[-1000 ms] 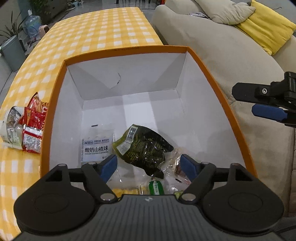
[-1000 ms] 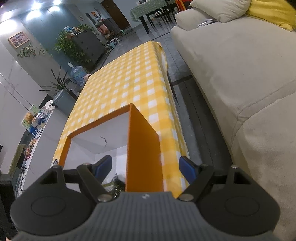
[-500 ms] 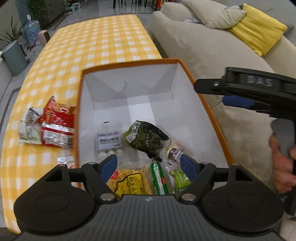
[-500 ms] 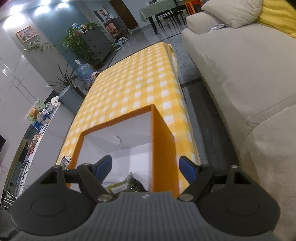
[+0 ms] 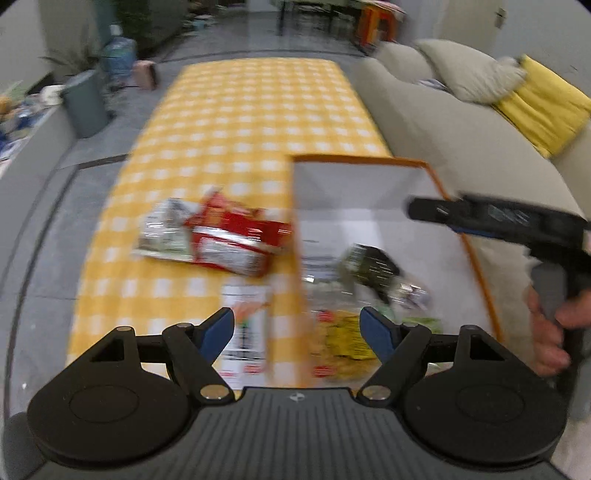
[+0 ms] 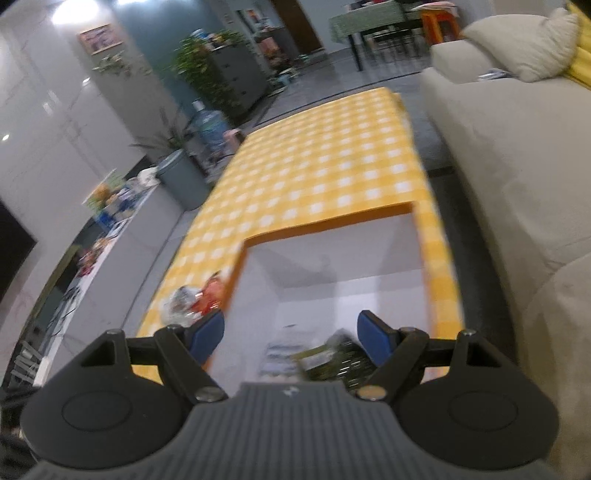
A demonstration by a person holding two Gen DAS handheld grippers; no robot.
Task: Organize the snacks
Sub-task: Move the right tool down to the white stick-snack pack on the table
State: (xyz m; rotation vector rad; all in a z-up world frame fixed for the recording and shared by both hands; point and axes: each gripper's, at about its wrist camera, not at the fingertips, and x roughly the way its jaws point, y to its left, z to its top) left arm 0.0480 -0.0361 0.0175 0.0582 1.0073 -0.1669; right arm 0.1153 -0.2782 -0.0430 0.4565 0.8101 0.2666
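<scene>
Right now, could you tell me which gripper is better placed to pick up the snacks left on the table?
Left, probably. The left gripper is open, with the white packet just ahead and the red packets beyond. The right gripper faces into the box.

Both my wrist views are motion-blurred; snack packs (image 5: pixel 221 240) and box (image 5: pixel 373 206) contents smear, print unreadable. My own gripper bodies stay sharp. Dim, even indoor light; bright ceiling lights (image 6: pixel 70 11) glare top left in right view. Strong fisheye bending, dark vignette at corners.
</scene>
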